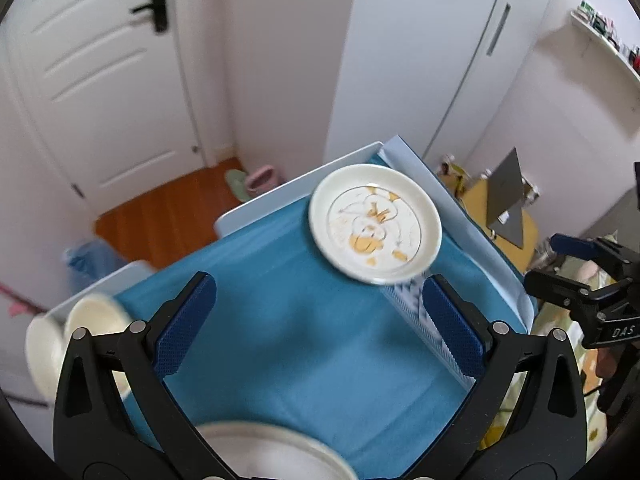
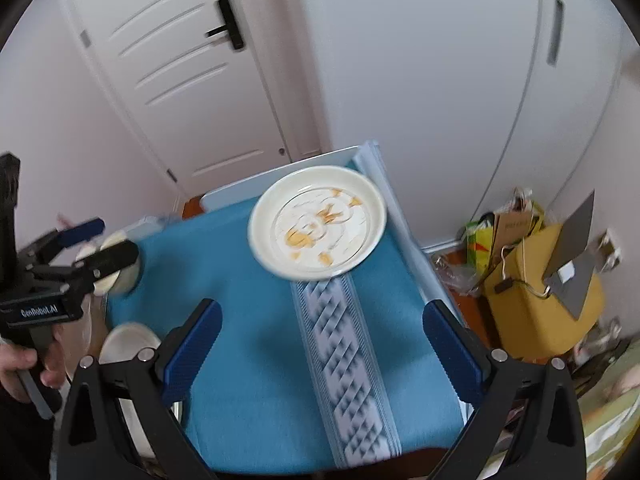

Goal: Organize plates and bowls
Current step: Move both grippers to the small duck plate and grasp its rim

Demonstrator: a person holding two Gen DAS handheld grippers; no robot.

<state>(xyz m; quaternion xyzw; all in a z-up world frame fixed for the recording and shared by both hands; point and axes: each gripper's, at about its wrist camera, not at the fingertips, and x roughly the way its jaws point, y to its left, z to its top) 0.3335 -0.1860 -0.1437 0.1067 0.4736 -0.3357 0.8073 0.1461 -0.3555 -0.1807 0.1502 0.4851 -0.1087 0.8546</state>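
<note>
A white plate (image 1: 376, 222) (image 2: 318, 222) with a yellow cartoon print lies flat at the far end of the blue tablecloth (image 1: 288, 320) (image 2: 256, 360), with nothing touching it. My left gripper (image 1: 318, 312) (image 2: 110, 240) hangs open and empty above the cloth, short of the plate. The right gripper (image 2: 320, 320) (image 1: 550, 260) is also open and empty, off to the right. Cream bowls (image 1: 92, 316) (image 2: 120, 268) sit at the table's left edge. Another white dish (image 1: 272, 452) (image 2: 128, 344) lies near the front left, partly hidden by the fingers.
The cloth carries a white patterned stripe (image 2: 344, 360). A white door (image 1: 100, 80) and wardrobe (image 1: 420, 60) stand beyond the table. To the right on the floor is a yellow stool (image 2: 540, 312) bearing a grey panel. A hand (image 2: 20, 364) holds the left gripper's handle.
</note>
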